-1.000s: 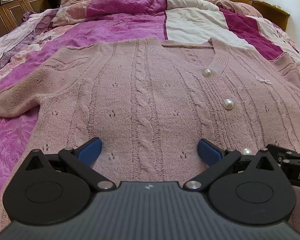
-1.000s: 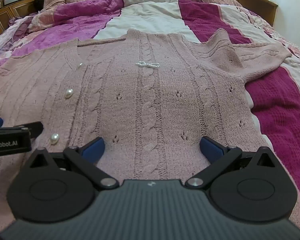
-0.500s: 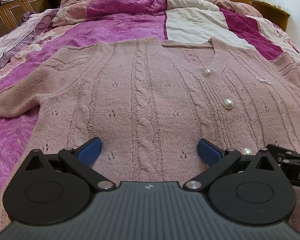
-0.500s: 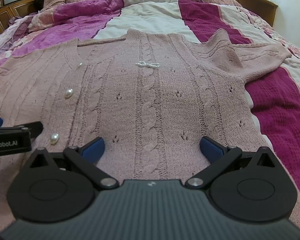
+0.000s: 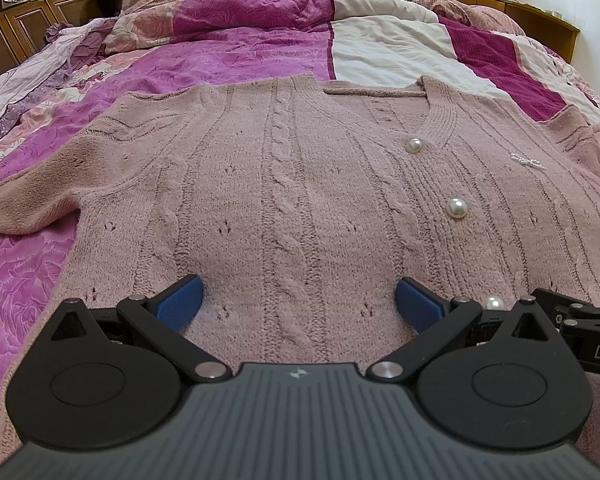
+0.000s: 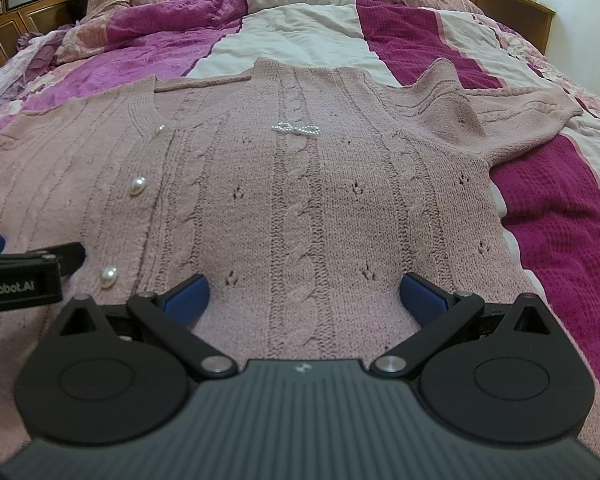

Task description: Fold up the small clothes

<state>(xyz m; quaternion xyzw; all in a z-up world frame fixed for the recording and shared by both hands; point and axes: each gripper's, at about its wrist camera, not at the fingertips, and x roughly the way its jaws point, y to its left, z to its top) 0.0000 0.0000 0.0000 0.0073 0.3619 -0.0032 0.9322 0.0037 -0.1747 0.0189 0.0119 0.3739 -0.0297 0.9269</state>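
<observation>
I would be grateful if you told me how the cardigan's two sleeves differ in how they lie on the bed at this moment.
The left-side sleeve runs down towards the near edge of the view, over purple floral quilt; the right-side sleeve stretches straight out sideways, over magenta and cream patches. The left-side sleeve's end is out of view; the right-side sleeve's cuff shows. Both are unfolded, the same dusty-pink knit as the cardigan.

Both wrist views sit low and close over the cardigan [image 5: 300, 184] hem, facing the headboard [image 6: 16, 8] — sharing the pearl buttons [image 6: 137, 186] between the fingers.
</observation>
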